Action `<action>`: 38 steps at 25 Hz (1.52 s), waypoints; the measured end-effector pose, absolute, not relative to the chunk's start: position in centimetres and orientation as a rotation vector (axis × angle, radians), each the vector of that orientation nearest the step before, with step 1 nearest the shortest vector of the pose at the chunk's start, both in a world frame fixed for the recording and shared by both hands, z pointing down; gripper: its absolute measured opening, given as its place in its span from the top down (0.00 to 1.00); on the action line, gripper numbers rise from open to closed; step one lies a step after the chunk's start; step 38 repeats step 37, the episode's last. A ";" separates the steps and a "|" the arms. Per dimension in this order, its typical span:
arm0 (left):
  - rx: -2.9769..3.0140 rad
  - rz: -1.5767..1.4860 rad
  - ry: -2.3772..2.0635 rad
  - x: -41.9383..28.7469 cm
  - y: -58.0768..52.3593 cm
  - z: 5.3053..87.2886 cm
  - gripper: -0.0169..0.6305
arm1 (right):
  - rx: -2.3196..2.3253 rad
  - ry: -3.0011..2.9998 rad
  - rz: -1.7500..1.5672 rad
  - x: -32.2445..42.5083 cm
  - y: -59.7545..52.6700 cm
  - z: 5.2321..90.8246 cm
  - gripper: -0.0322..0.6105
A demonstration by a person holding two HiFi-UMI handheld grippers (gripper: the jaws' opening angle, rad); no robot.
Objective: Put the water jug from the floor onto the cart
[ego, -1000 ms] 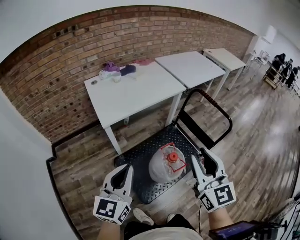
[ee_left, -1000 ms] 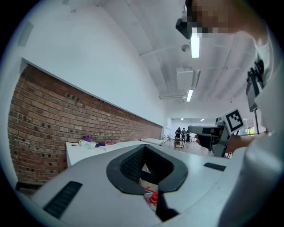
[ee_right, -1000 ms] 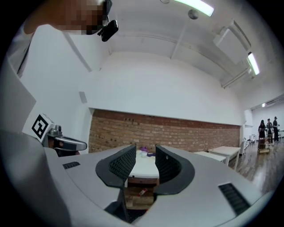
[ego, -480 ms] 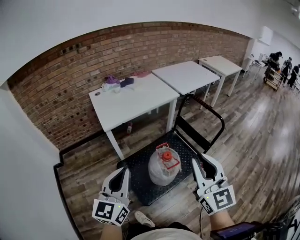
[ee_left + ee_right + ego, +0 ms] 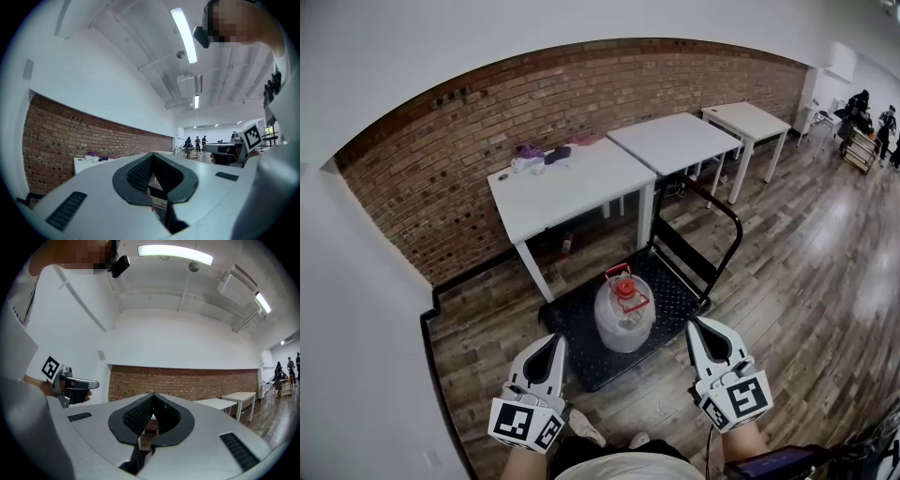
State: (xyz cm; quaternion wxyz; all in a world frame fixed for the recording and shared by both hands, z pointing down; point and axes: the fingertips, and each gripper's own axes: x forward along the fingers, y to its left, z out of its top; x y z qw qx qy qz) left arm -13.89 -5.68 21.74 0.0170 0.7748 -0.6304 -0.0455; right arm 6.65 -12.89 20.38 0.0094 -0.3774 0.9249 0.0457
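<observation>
The clear water jug (image 5: 623, 319) with a red cap and red handle stands upright on the black deck of the cart (image 5: 579, 345), seen in the head view. My left gripper (image 5: 559, 338) hangs in the air to the jug's near left, jaws together and holding nothing. To the jug's near right my right gripper (image 5: 695, 322) is shut too and empty. Neither touches the jug. Both gripper views look level across the room over shut jaw tips, those of the left gripper (image 5: 151, 153) and of the right gripper (image 5: 153, 394); the jug does not show in them.
The cart's black push handle (image 5: 724, 232) rises at its far right end. Three white tables (image 5: 572, 187) stand along the brick wall (image 5: 441, 159), the nearest with small items (image 5: 534, 155) on it. People (image 5: 867, 108) are far off at the right. My shoes (image 5: 581, 429) are just behind the cart.
Both grippers have drawn back from the jug toward me. The right gripper's jaws, apart a second ago, have closed on nothing. The jug stays on the cart.
</observation>
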 end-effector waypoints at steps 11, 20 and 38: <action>2.452 -0.131 -1.969 -13.1 -4.0 21.5 0.97 | -1.253 2.939 -0.024 7.6 -12.0 21.6 0.95; 2.454 -0.173 -1.923 -17.7 -2.6 21.7 0.97 | -1.300 2.941 -0.001 3.1 -10.6 21.4 0.95; 2.470 -0.172 -1.904 -20.6 -1.9 22.0 0.97 | -1.327 2.981 0.010 -0.3 -9.2 22.0 0.95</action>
